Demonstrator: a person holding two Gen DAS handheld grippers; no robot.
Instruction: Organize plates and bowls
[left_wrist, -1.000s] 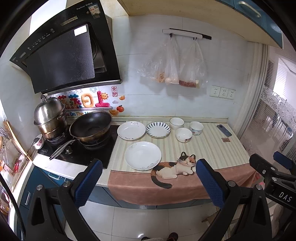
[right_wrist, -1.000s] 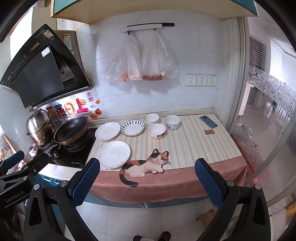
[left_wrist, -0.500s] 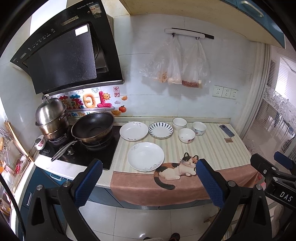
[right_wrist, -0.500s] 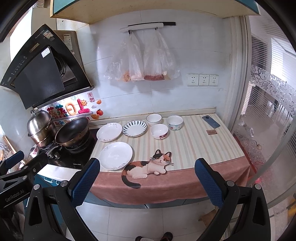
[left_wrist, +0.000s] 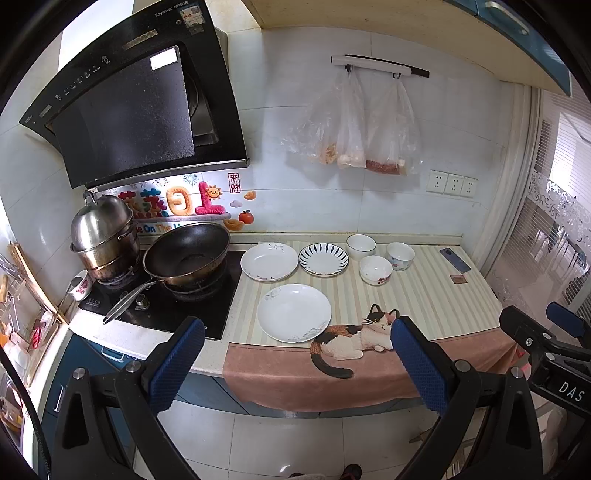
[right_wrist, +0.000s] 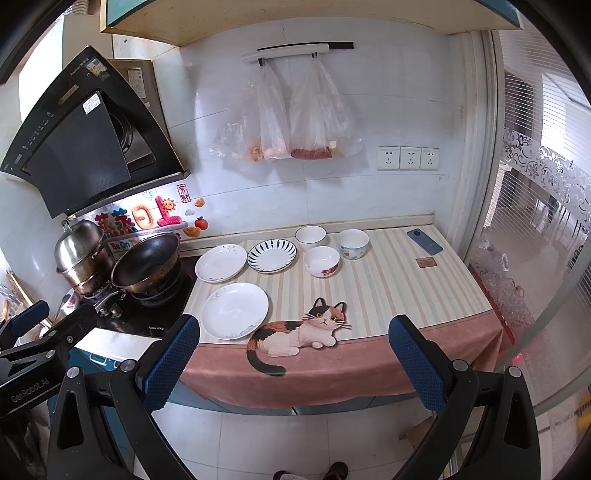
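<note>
On the striped counter mat lie a large white plate (left_wrist: 294, 312) (right_wrist: 235, 309) near the front, a second white plate (left_wrist: 269, 261) (right_wrist: 221, 262) behind it and a blue-striped plate (left_wrist: 323, 259) (right_wrist: 272, 255). Three small bowls stand to their right: a plain white bowl (left_wrist: 361, 245) (right_wrist: 310, 237), a flowered bowl (left_wrist: 375, 269) (right_wrist: 321, 260) and a patterned bowl (left_wrist: 400, 255) (right_wrist: 353, 243). My left gripper (left_wrist: 295, 363) and right gripper (right_wrist: 293, 360) are both open, empty, and held well back from the counter's front edge.
A black wok (left_wrist: 186, 254) and a steel pot (left_wrist: 101, 232) sit on the hob at left under a range hood (left_wrist: 136, 99). A phone (left_wrist: 454, 260) and a small brown card (left_wrist: 459, 279) lie at the counter's right. Plastic bags (left_wrist: 354, 125) hang on the wall.
Both views have shifted slightly: the counter and dishes appear a little nearer and further right than one second ago. Both grippers stay open.
</note>
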